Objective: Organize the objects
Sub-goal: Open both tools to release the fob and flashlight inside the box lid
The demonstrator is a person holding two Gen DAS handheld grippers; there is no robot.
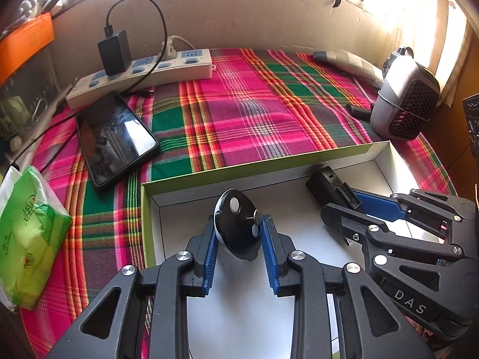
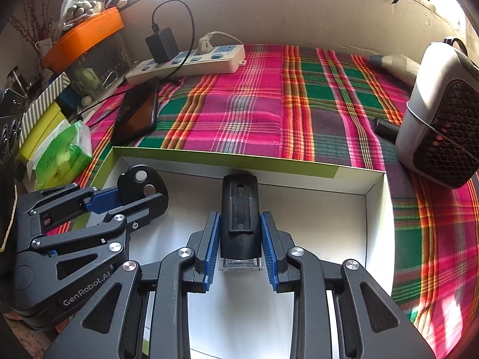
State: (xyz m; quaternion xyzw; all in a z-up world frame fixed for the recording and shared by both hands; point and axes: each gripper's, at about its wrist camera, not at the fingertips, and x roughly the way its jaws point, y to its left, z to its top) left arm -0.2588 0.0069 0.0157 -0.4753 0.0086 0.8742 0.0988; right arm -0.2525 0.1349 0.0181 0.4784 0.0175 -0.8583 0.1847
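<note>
Box with green outer walls and a white inside sits on the plaid cloth covering the tabletop, and both tools reach into it. The left gripper has its blue fingers on either side of a round black disc with white and metal dots on its face; the disc stands on edge between the pads, and whether both pads press on it I cannot tell, so the grip is uncertain. The right gripper has its fingers clenched on a black oblong device with a clear end nearest the camera; the device points forward past the fingertips toward the box's far wall.

Beyond the fingers, past the box, lie a dark phone to the left, with a white power strip behind it carrying a black charger. A green tissue pack lies far to the left of the left fingers. A grey heater with a black grille stands to the right, beyond the right fingers, with a small black cylinder just beside it.
</note>
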